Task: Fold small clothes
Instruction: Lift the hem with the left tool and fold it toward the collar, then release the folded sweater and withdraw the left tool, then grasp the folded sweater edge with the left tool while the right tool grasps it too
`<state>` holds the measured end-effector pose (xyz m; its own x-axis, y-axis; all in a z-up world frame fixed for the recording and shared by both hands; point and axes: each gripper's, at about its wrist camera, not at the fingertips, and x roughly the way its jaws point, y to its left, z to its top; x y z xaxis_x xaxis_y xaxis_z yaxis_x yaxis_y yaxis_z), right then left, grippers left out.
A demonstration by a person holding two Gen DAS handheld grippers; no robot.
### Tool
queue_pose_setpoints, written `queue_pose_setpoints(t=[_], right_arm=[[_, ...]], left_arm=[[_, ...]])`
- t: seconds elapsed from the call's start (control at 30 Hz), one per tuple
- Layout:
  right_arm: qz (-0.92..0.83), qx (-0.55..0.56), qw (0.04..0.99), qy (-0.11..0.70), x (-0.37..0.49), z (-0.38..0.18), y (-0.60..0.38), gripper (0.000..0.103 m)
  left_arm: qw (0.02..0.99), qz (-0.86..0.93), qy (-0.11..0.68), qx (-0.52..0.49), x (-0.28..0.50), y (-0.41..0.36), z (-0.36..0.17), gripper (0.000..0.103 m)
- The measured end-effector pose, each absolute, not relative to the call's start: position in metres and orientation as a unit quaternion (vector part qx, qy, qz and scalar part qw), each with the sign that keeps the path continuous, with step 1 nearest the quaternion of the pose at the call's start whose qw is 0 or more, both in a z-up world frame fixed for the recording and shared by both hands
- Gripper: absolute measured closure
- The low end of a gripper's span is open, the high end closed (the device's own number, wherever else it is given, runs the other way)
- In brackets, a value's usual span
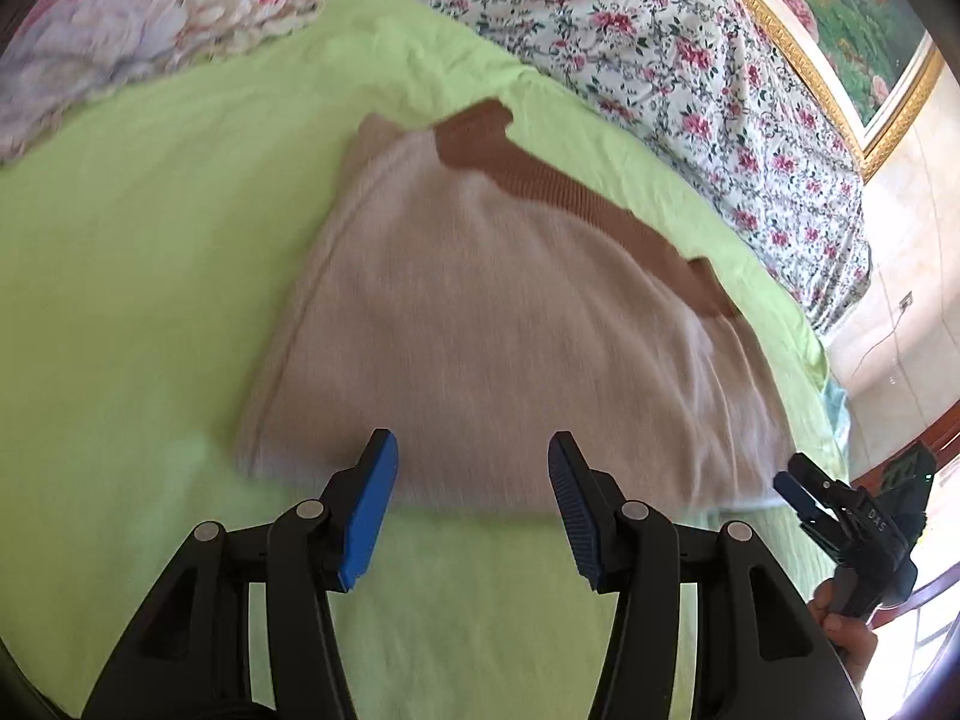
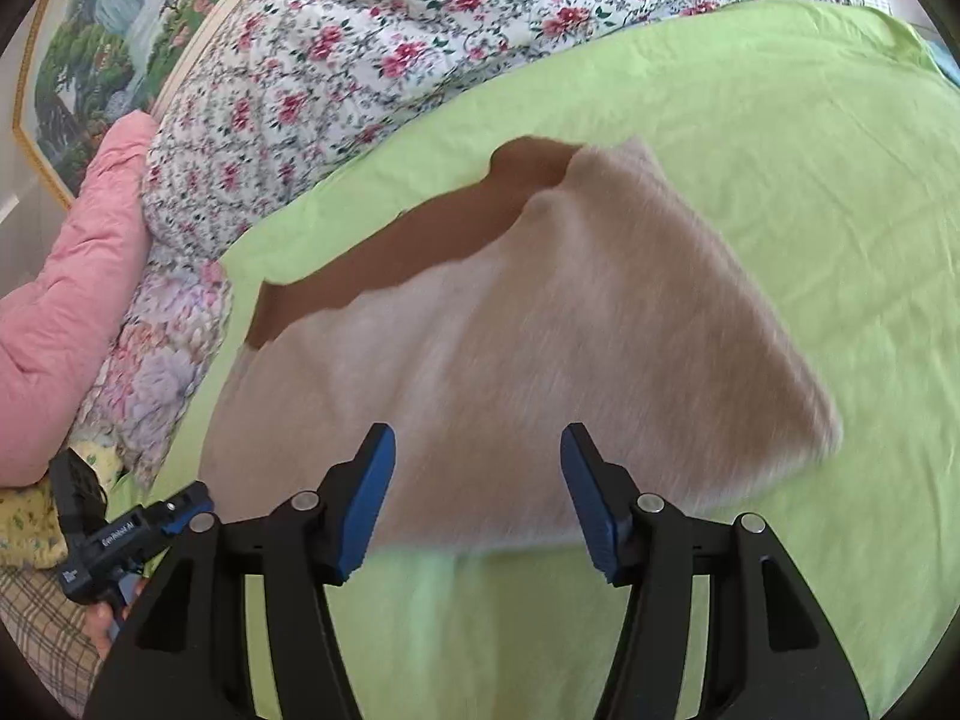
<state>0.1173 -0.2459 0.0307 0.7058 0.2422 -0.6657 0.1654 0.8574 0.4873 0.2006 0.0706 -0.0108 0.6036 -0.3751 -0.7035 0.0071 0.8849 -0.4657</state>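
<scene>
A bed fills the room, spread with a lime-green cotton sheet (image 1: 150, 252), and a white quilt printed with red flowers (image 1: 678, 48) is heaped along its far side under a gold-framed landscape painting (image 1: 840, 18). A puffy pink duvet (image 2: 66, 300) is bunched at one end. In the middle of the sheet lies a folded beige knitted garment (image 1: 498, 324) with a brown ribbed band (image 1: 576, 204) along its far edge; the band pokes out past the beige layer. The left tool (image 1: 474, 510) hangs just over the garment's near edge, its blue-padded fingers spread wide with nothing between them. The right tool (image 2: 477, 498) hovers over the same near edge further along, equally wide apart and empty. Neither touches the cloth as far as I can see.
</scene>
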Motion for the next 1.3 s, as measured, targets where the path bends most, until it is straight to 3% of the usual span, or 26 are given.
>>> queue_pose_setpoints(t=[0.37, 0.67, 0.93, 1.03, 1.1, 1.17, 1.3], right_arm=[[0.036, 0.287, 0.878, 0.382, 0.082, 0.024, -0.225, 0.043], [0.039, 0.293, 0.873, 0.388, 0.072, 0.019, -0.222, 0.04], [0.041, 0.294, 0.871, 0.392, 0.073, 0.018, -0.221, 0.04], [0.042, 0.293, 0.873, 0.389, 0.073, 0.021, -0.221, 0.04], [0.045, 0.293, 0.874, 0.385, 0.075, 0.024, -0.223, 0.04], [0.047, 0.293, 0.875, 0.383, 0.078, 0.026, -0.225, 0.04], [0.05, 0.289, 0.879, 0.375, 0.088, 0.033, -0.234, 0.04]], left_arm=[[0.851, -0.109, 0.447, -0.254, 0.166, 0.073, -0.029, 0.05], [0.846, -0.103, 0.444, -0.278, 0.171, 0.074, -0.035, 0.048], [0.839, -0.085, 0.4, -0.359, 0.205, 0.095, -0.047, 0.049], [0.839, -0.067, 0.389, -0.374, 0.22, 0.1, -0.048, 0.054], [0.844, -0.051, 0.388, -0.367, 0.233, 0.099, -0.045, 0.064], [0.848, -0.043, 0.388, -0.359, 0.241, 0.099, -0.042, 0.088], [0.876, -0.046, 0.369, -0.306, 0.248, 0.08, -0.019, 0.094]])
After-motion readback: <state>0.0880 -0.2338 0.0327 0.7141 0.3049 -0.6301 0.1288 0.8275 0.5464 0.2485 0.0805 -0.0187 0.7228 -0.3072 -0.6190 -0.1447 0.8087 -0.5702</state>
